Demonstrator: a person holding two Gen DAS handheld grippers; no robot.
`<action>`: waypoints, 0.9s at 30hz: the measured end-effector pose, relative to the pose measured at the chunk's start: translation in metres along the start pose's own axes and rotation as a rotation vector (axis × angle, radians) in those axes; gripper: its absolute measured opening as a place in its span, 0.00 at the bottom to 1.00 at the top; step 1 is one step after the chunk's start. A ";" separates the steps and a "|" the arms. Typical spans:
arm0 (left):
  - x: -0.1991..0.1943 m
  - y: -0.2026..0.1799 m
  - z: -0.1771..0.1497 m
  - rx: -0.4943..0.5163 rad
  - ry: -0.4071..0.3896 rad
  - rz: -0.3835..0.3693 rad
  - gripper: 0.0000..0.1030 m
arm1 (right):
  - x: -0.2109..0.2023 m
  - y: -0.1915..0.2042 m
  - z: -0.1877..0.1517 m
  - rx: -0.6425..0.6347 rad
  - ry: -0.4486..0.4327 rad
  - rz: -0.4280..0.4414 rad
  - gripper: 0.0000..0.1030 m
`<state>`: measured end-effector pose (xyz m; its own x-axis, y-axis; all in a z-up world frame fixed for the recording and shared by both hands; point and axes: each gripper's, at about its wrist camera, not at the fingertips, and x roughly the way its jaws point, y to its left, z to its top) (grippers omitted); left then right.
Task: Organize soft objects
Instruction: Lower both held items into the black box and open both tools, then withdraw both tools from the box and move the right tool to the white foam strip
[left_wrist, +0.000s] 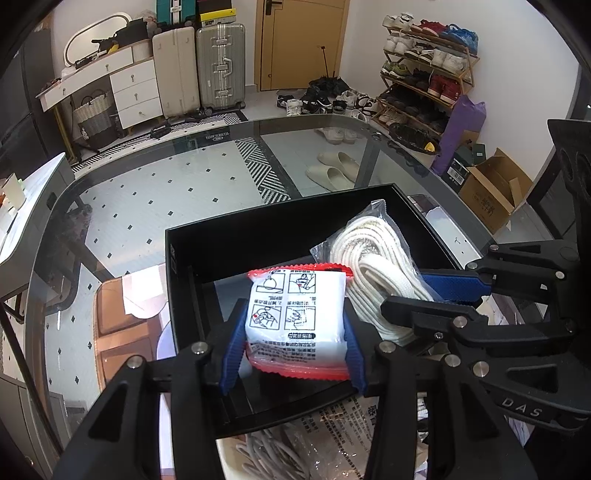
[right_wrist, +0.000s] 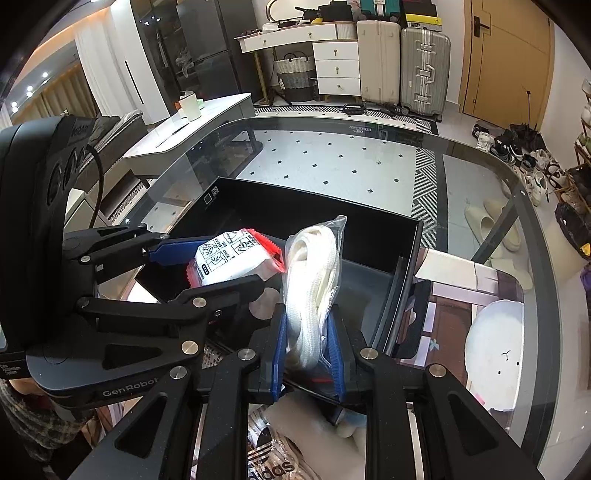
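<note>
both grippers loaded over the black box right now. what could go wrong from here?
1. The right gripper pinches only the lower end of the bagged white laces; the tall bag could flop over or slide in its slick plastic.
2. The left gripper holds the red-edged packet close beside the laces; releasing together could pile both in one spot of the black box.
3. The two grippers sit close; a sideways move may knock them together.

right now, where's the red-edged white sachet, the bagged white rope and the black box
red-edged white sachet (left_wrist: 295, 317), left wrist view, on its printed white face
clear-bagged white rope (right_wrist: 304, 291), right wrist view, on the coils' middle
black open box (left_wrist: 258, 236), left wrist view, on its far inner wall
</note>
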<state>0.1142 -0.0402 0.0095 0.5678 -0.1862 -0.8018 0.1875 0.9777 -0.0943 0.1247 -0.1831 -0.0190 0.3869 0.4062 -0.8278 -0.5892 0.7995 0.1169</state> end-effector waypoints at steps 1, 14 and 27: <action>0.000 0.000 0.000 0.001 0.000 -0.003 0.47 | -0.001 0.001 0.000 -0.008 -0.003 -0.006 0.21; -0.010 -0.007 0.000 0.010 -0.012 -0.015 0.80 | -0.047 -0.009 0.001 -0.004 -0.136 0.010 0.70; -0.034 -0.003 -0.016 0.004 -0.040 -0.035 0.95 | -0.071 -0.019 -0.020 0.007 -0.141 0.035 0.87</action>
<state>0.0814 -0.0351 0.0281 0.5922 -0.2242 -0.7740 0.2107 0.9702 -0.1198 0.0943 -0.2355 0.0270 0.4620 0.4917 -0.7381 -0.5993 0.7866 0.1489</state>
